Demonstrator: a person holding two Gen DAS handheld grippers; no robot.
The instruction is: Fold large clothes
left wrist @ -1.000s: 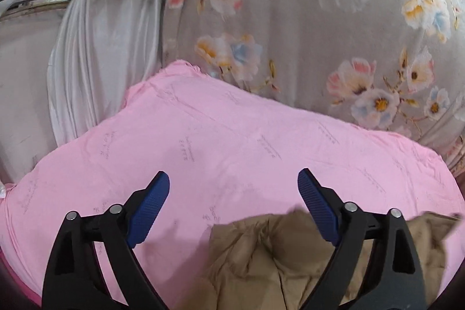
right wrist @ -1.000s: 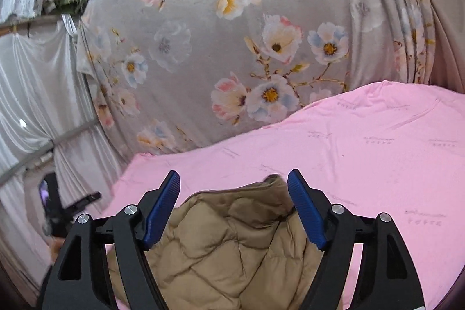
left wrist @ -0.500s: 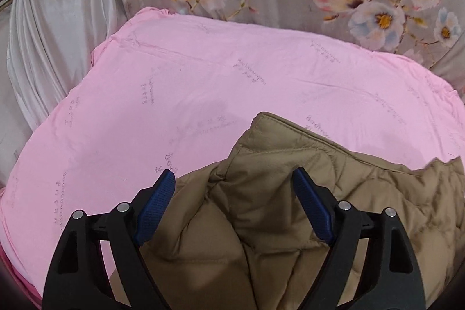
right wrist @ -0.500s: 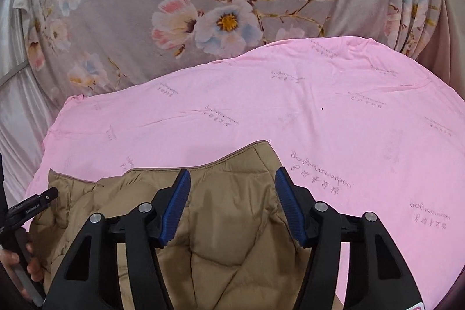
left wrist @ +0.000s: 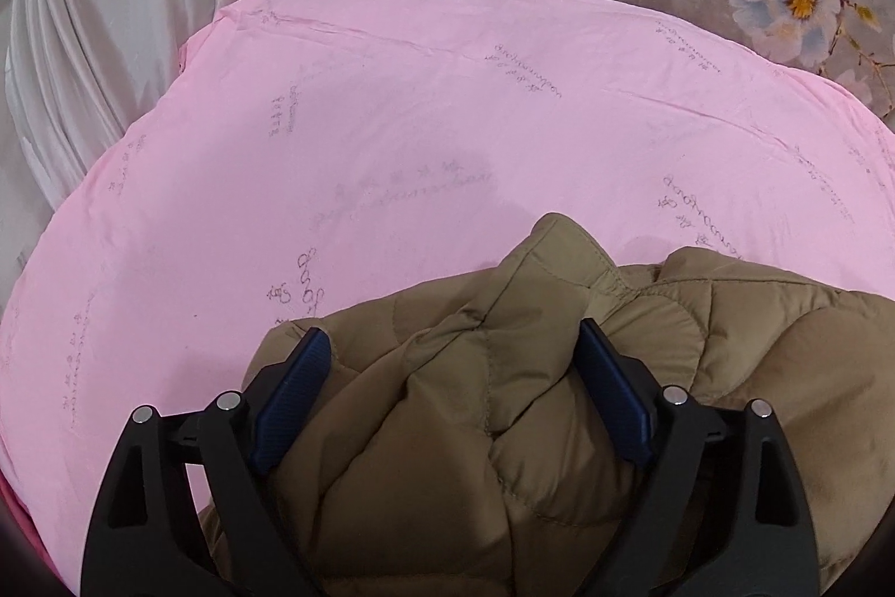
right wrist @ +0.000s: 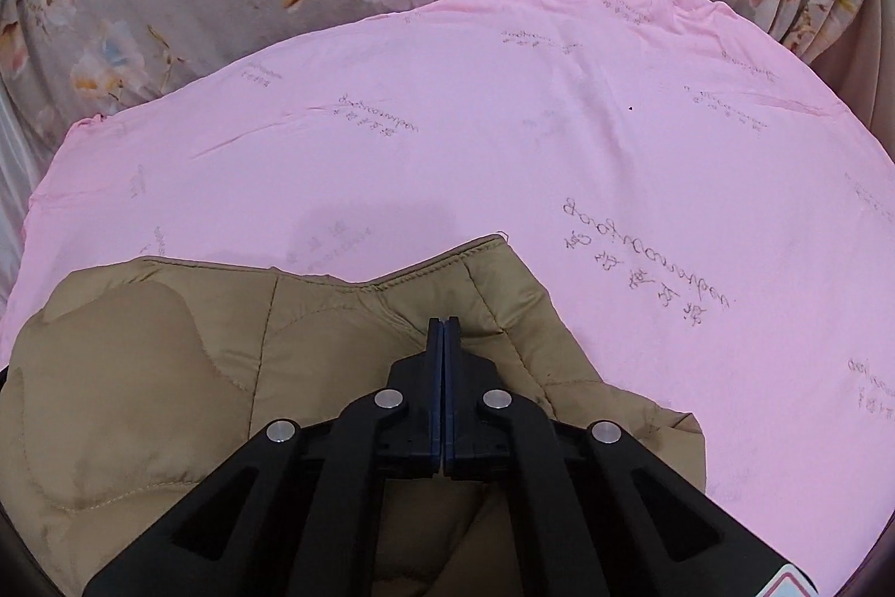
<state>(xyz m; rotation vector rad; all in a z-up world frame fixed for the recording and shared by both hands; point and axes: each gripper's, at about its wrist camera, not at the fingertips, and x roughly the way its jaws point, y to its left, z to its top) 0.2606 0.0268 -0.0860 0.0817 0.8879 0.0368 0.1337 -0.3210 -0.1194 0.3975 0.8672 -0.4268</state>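
A tan quilted jacket (left wrist: 447,429) lies bunched at the pink sheet's (left wrist: 391,121) near edge; the left gripper (left wrist: 453,384), jaws opening, straddles it, while the right gripper (right wrist: 443,334) is pressed fully together above it.

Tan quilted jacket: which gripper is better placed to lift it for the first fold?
Left. The left gripper has its jaws opening astride a bunched ridge of the tan quilted jacket, ready to clamp. The right gripper has its jaws shut, apparently gripping nothing.
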